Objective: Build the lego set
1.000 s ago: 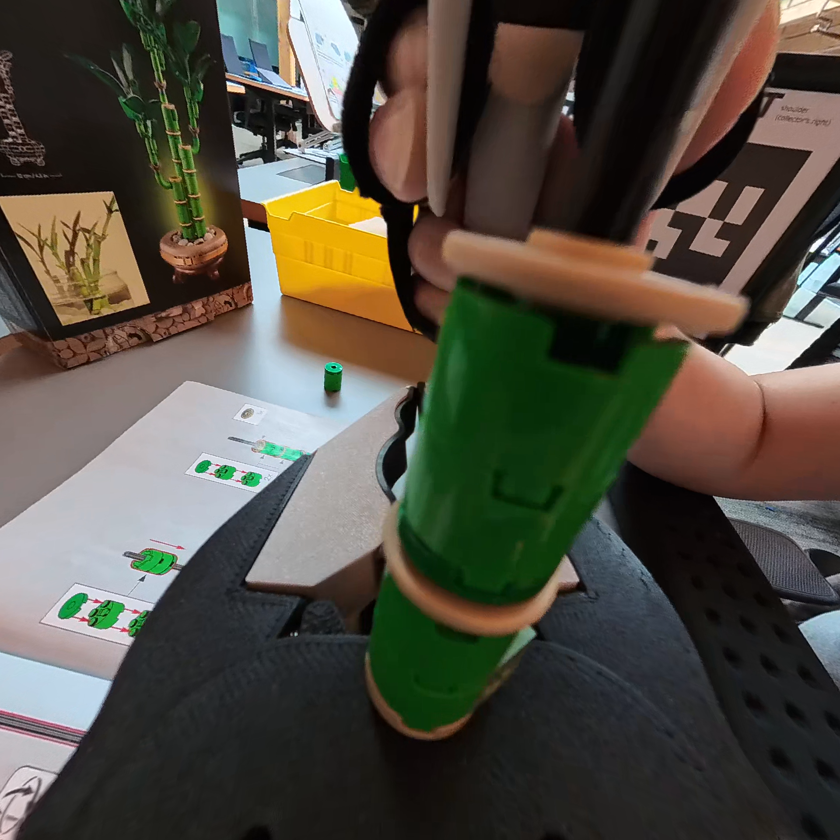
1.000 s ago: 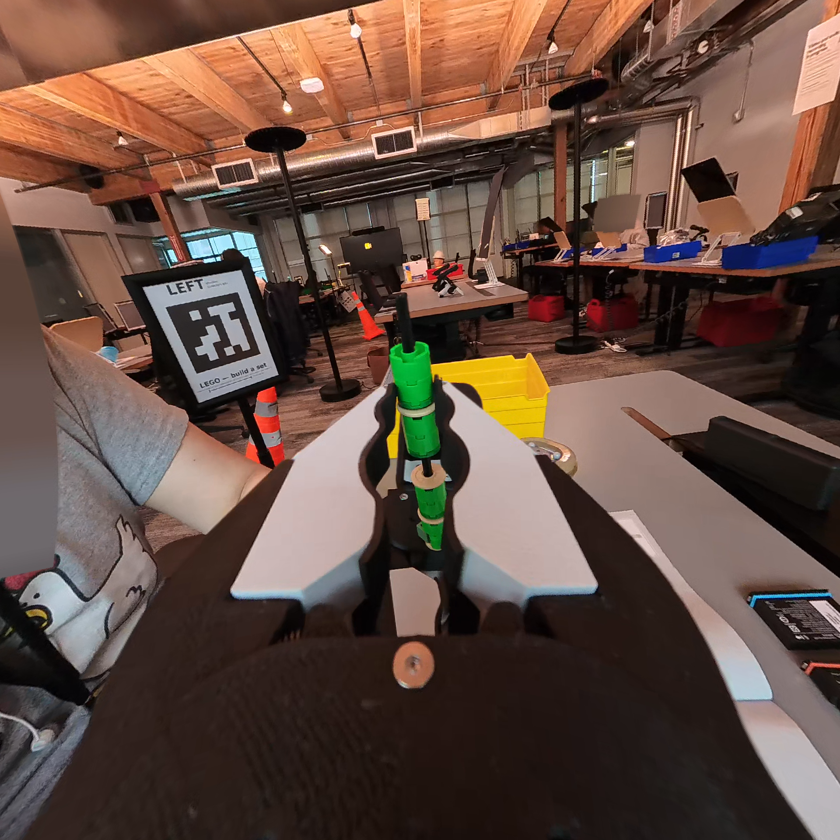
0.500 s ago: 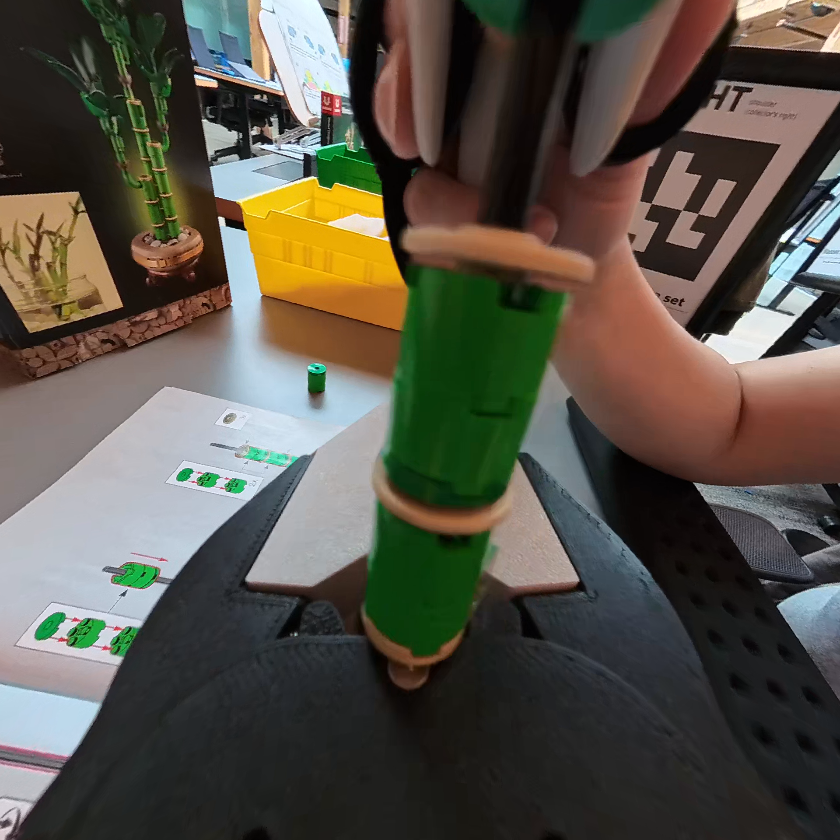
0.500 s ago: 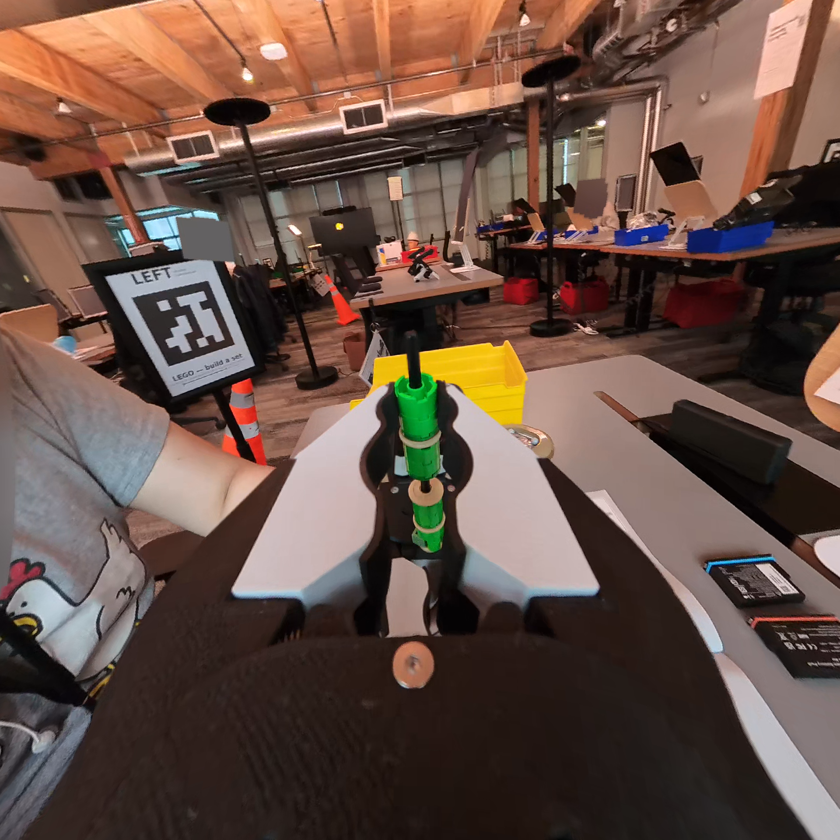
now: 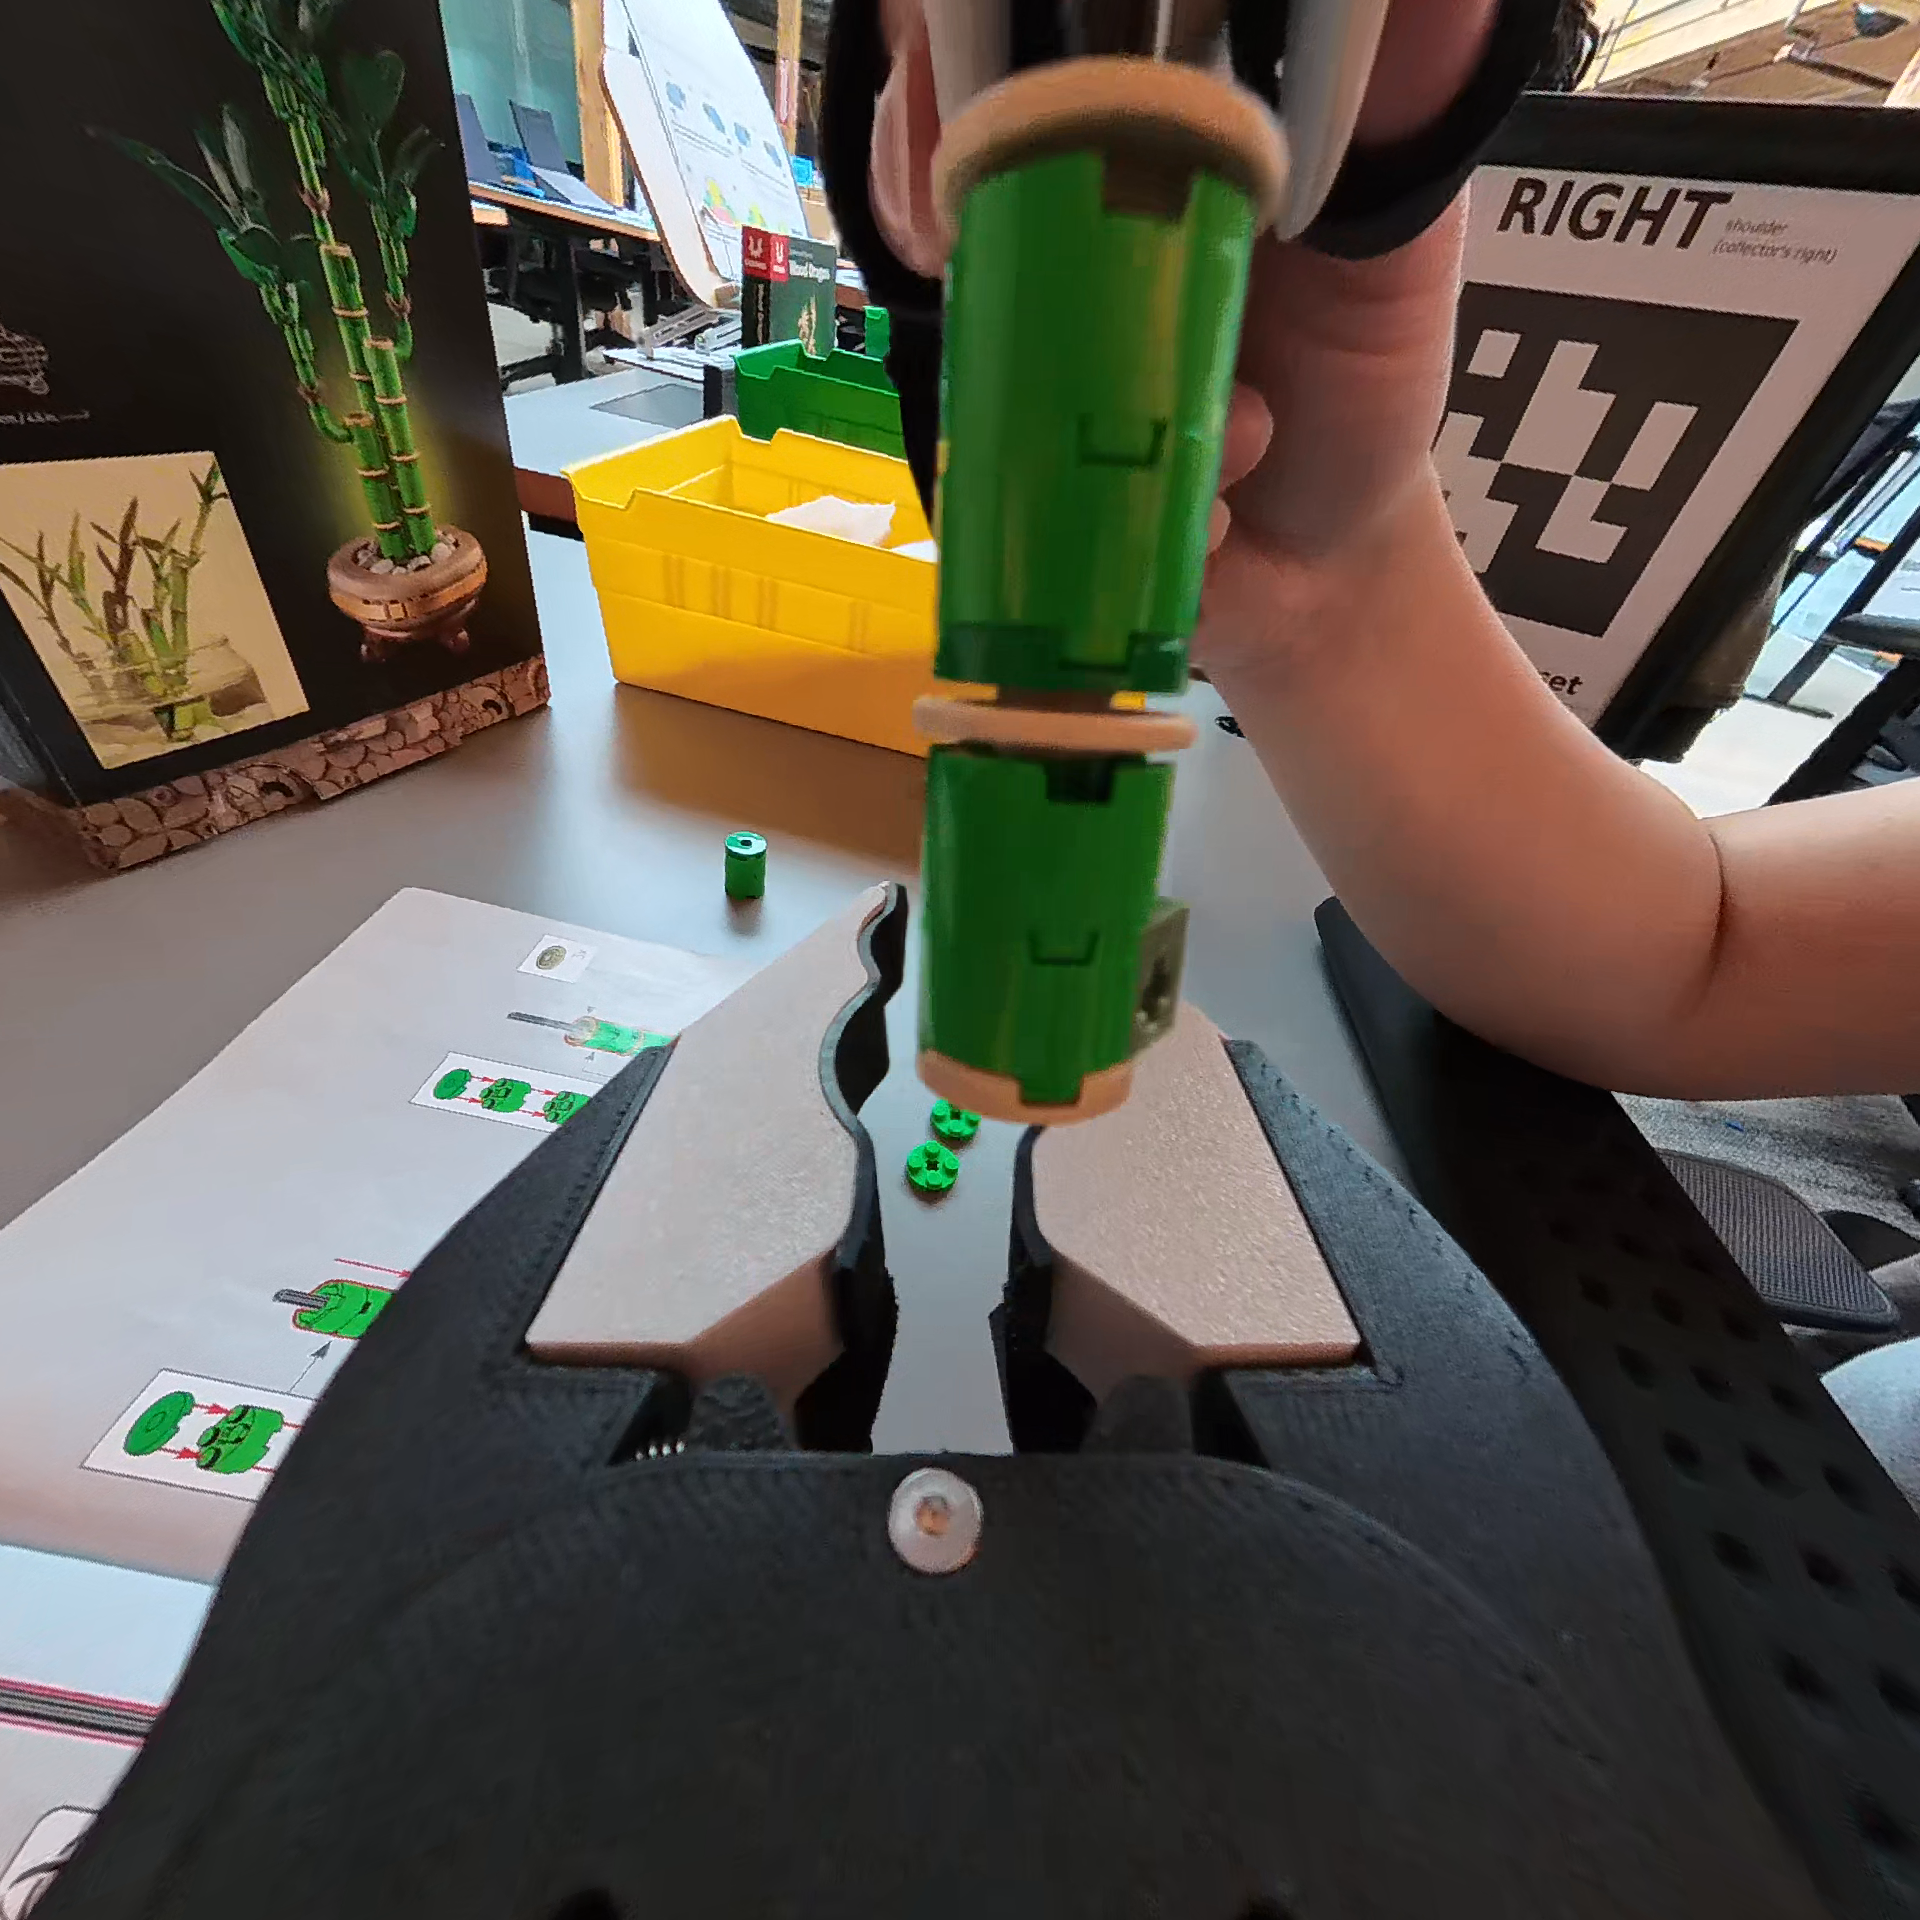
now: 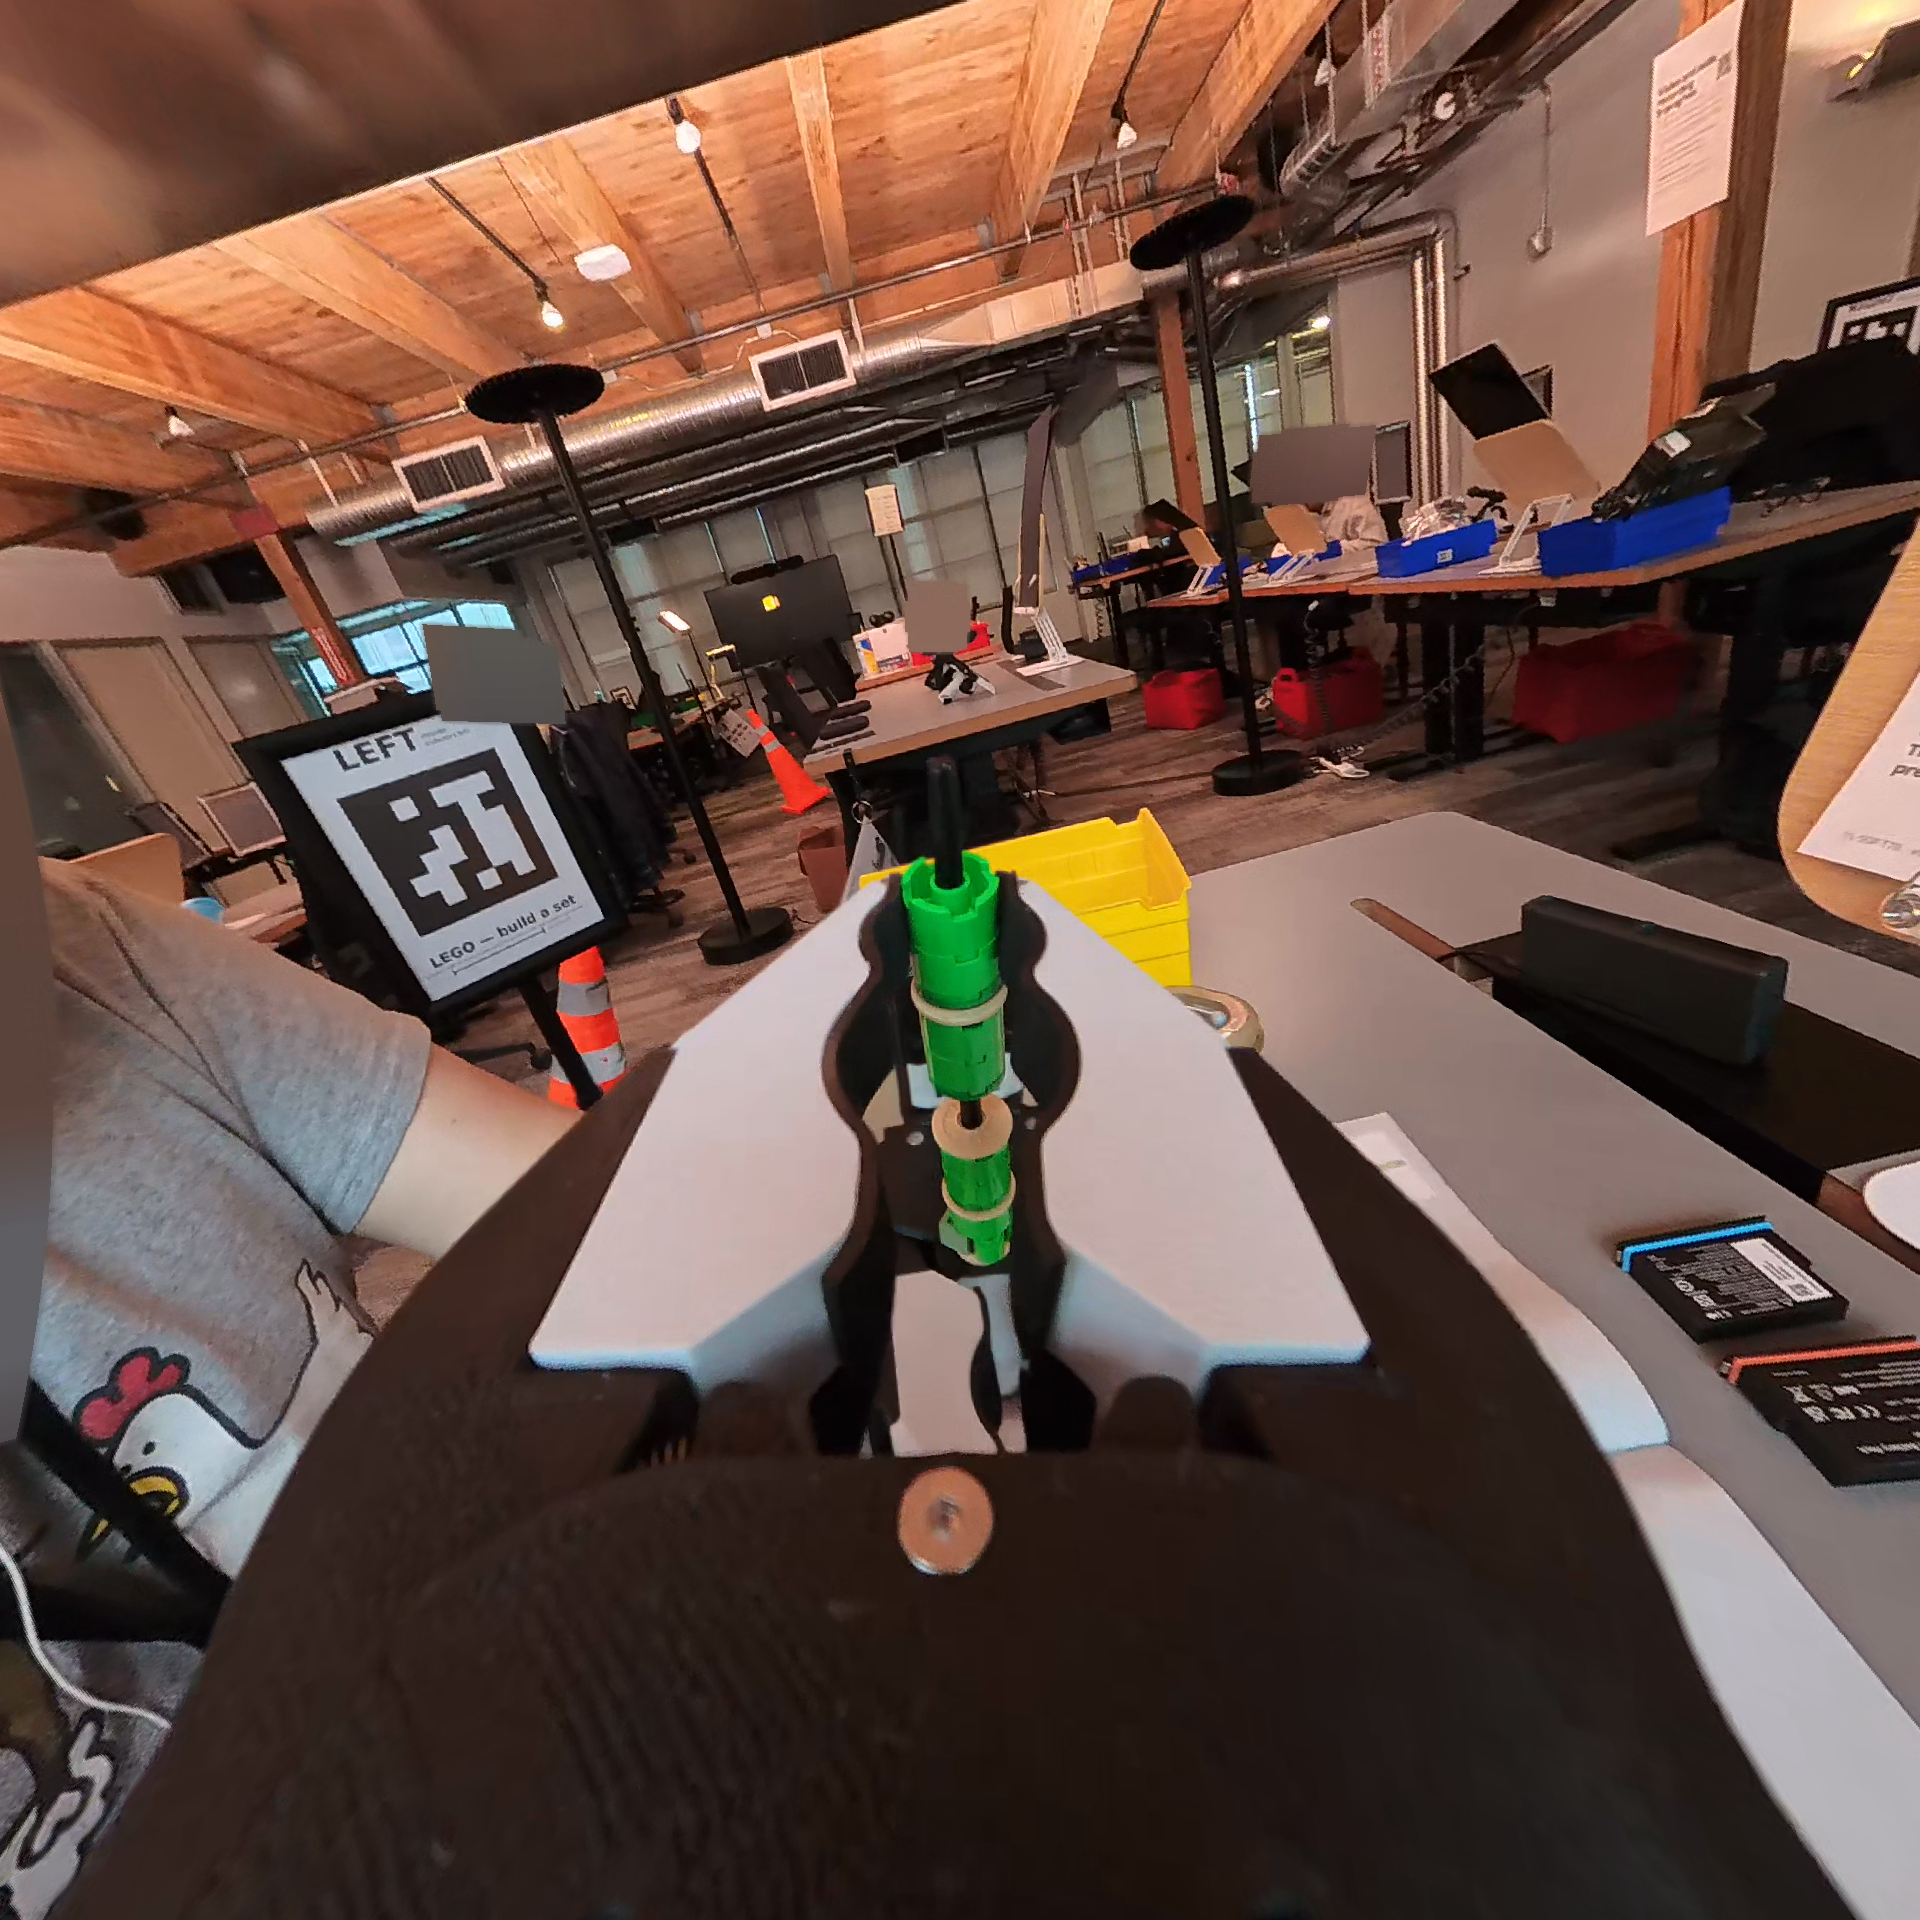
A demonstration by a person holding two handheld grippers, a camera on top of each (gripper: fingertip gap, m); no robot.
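A green bamboo stalk of lego cylinders with tan rings hangs upright over the table. My right gripper is shut on its top end; in the right wrist view the right gripper clamps the stalk on its black axle. My left gripper is open and empty, its fingers either side of the stalk's lower end without touching it. Two small green round plates lie on the table between the left fingers. A small green cylinder stands farther off.
The instruction booklet lies open at the left. The lego box stands behind it, with a yellow bin and a green bin beyond. A person's forearm crosses at the right. Black devices lie on the table. The tips of one gripper are about 15 cm away from the tips of the other.
My left gripper has opened and let go of the stalk's lower end. The stalk, still in the right gripper, now hangs higher, and the two round plates show beneath it.
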